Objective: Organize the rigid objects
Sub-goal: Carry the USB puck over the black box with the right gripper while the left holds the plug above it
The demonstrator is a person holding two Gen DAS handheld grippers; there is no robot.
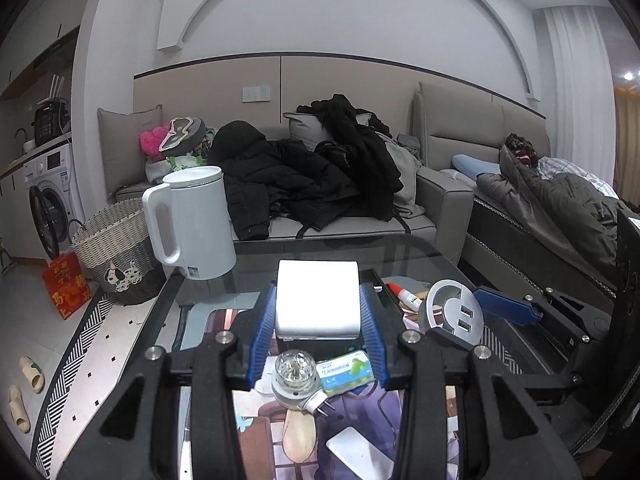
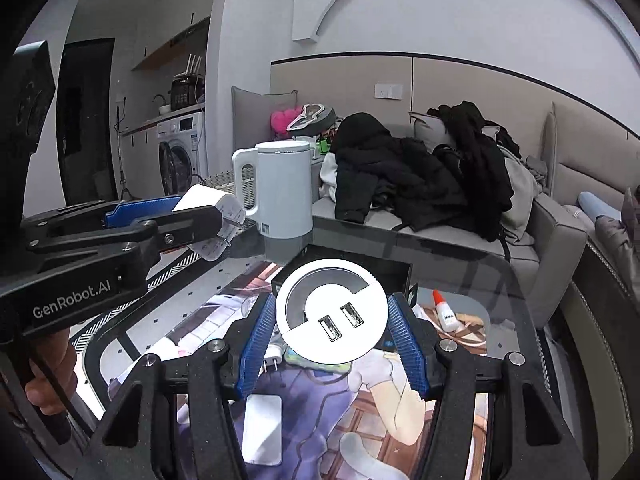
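My left gripper (image 1: 319,320) is shut on a white rectangular power adapter (image 1: 318,298), held above the glass table (image 1: 400,256); from the right wrist view the same left gripper (image 2: 160,216) and the adapter (image 2: 212,216) show at the left. My right gripper (image 2: 332,332) is shut on a white round USB socket disc (image 2: 332,312), also lifted off the table; that disc (image 1: 454,312) appears at the right in the left wrist view. Below on the table lie a round plug-in night light (image 1: 296,376), a green-and-white packet (image 1: 346,368), a glue bottle (image 2: 444,310) and a white flat block (image 2: 262,428).
A white electric kettle (image 1: 192,224) stands at the table's far left corner. A black box (image 2: 344,270) lies behind the disc. A woven basket (image 1: 116,252) sits on the floor left of the table. A grey sofa (image 1: 448,204) piled with dark clothes lies beyond. A hand (image 2: 44,384) grips the left handle.
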